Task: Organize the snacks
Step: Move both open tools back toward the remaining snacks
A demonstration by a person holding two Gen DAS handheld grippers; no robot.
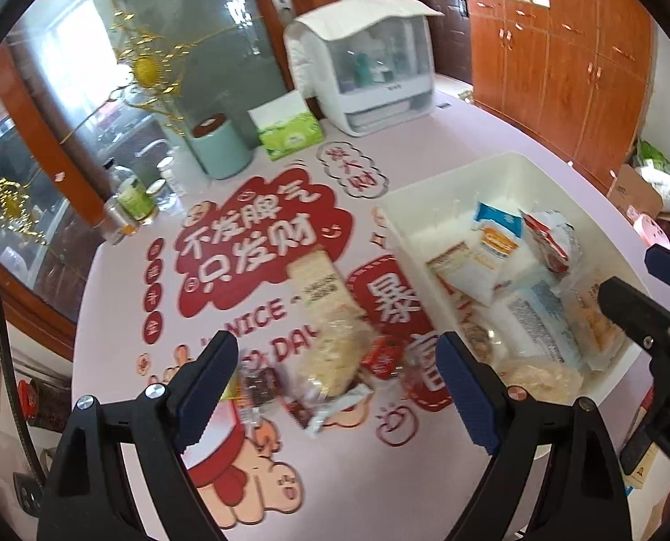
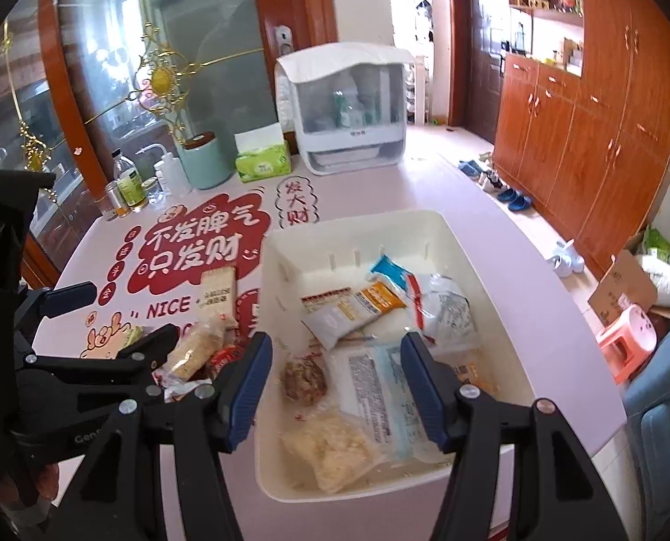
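Left tool [image 1: 339,387], jaws apart and empty, hovers over loose snack packets [image 1: 330,338] on the surface beside the white bin [image 2: 290,243], likely choosing one. Right tool [image 2: 335,387], apart and empty too, hangs above the bin's snacks [image 2: 371,378].

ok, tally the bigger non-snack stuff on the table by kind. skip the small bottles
White storage bin: 1
Mint canister: 1
Green tissue box: 1
White countertop cabinet with clear front: 1
Total: 4
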